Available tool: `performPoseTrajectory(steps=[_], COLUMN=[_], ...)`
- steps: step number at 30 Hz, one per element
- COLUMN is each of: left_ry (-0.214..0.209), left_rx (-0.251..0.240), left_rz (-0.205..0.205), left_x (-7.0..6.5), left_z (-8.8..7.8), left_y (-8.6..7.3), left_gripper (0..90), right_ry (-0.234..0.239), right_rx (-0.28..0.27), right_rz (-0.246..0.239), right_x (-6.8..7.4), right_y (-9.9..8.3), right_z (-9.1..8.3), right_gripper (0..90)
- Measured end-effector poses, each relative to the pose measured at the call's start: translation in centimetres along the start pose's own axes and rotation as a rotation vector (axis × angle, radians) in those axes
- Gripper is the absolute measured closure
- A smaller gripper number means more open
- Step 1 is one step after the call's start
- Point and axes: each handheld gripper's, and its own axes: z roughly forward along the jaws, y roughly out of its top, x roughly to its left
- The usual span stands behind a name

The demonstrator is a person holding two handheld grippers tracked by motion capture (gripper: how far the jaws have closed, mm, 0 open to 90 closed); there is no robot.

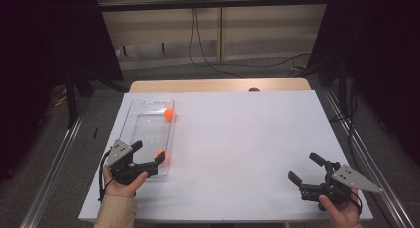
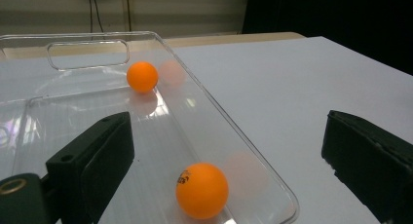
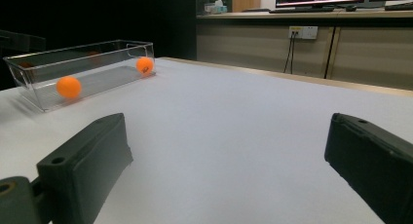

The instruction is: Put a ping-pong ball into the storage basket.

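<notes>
From the high view, the clear plastic tray (image 1: 148, 126) is lying at the table's (image 1: 237, 139) left, holding two orange ping-pong balls: one (image 1: 169, 114) at its far right corner, one (image 1: 161, 154) near. The left gripper (image 1: 148, 156) is hovering over the tray's near end, jaws spread, probably lining up on that ball. Along the left gripper view, the near ball (image 2: 202, 190) is sitting between the parted jaws, against the tray's wall. Across the right gripper view, the right gripper (image 3: 229, 170) is waiting open and empty above bare table, well clear of the tray (image 3: 78, 70).
</notes>
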Motion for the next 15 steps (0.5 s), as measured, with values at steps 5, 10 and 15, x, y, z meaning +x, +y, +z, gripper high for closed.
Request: performPoseTrajectory(steps=[5,10,15], left_ry=[0.008,-0.006,-0.007], left_rx=[-0.023,-0.027,-0.023], left_rz=[0.013,0.006,0.009], left_x=[-0.03,-0.12,-0.08], left_z=[-0.32,-0.18,-0.17], left_y=[-0.13,-0.38,-0.50], left_gripper=[5.0,5.0,4.8], right_ry=[-0.002,-0.003,0.003], right_rx=[-0.001,0.003,0.006], right_rz=[0.002,0.002,-0.001], right_x=[0.01,-0.01,0.09], right_y=[-0.01,-0.04,-0.04], right_z=[-0.02,-0.03,0.11], right_gripper=[1.9,1.9,1.9])
